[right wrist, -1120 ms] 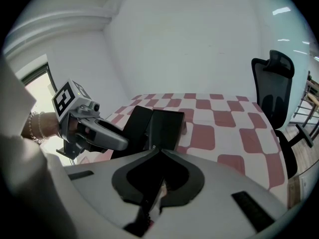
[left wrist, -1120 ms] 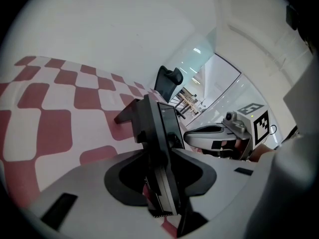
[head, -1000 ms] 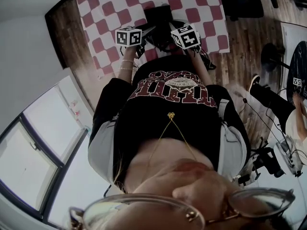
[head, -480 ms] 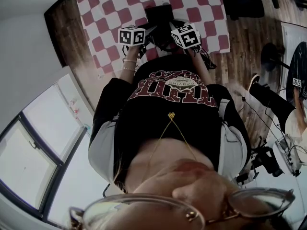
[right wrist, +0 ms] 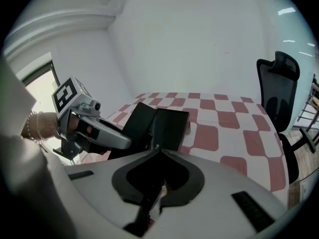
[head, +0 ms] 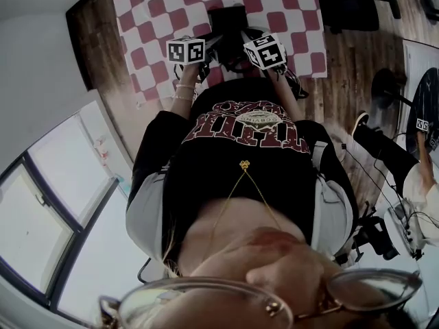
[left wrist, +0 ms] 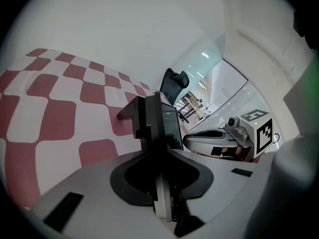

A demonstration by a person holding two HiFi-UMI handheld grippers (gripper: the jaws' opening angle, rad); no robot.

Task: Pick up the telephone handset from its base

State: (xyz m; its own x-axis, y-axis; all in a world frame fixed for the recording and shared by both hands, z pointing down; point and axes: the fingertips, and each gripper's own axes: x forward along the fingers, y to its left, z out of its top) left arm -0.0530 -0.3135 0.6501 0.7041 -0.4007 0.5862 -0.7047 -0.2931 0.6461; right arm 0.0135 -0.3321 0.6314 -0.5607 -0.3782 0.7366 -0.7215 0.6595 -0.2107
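A black telephone (head: 228, 20) stands on the red-and-white checked cloth (head: 158, 12). Both grippers sit at its near edge. My left gripper (head: 209, 45) has just been closing its jaws. In the left gripper view the black handset (left wrist: 152, 126) runs upright between them and fills the gap of the left gripper (left wrist: 160, 183). My right gripper (head: 241, 46) points at the telephone base (right wrist: 162, 126) from the other side. In its own view the right gripper (right wrist: 157, 176) has its jaws together with nothing between them. Each gripper shows in the other's view: the right gripper (left wrist: 222, 141) and the left gripper (right wrist: 92, 131).
The cloth covers a table (head: 96, 40) over wooden floor (head: 353, 53). A black office chair (right wrist: 276, 83) stands at the table's far side, seen too as the chair (left wrist: 174, 83). Another person's leg and shoe (head: 374, 136) and cabled gear (head: 405, 225) lie to the right.
The head view has drifted slightly. Both grippers stay at the telephone's near edge with no clear shift.
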